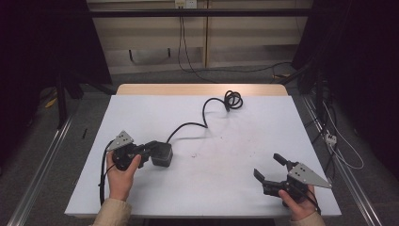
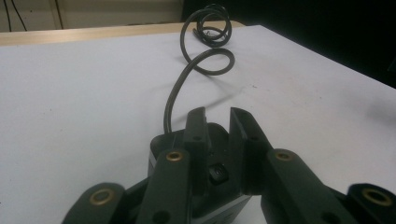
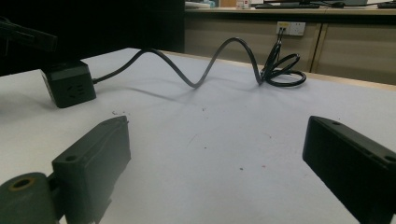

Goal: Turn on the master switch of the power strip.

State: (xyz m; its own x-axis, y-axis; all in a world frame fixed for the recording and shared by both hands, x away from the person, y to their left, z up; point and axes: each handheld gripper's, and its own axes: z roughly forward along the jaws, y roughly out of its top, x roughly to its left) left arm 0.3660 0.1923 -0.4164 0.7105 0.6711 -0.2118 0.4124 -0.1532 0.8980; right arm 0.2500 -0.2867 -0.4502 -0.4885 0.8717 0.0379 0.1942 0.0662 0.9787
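Note:
A black cube socket lies at the left of the white table, and its black cable snakes back to a coil near the far edge. My left gripper is at the cube, its jaws a narrow gap apart over the cube's top. I see nothing pinched between them in the left gripper view. In the right gripper view the cube rests on the table. My right gripper stands wide open near the front right, with bare table between its jaws.
The wooden tabletop edge shows behind the white sheet. A white power strip and loose wires lie on the floor at the right. Dark frames stand at both sides. Wall sockets sit on the wall beyond the coil.

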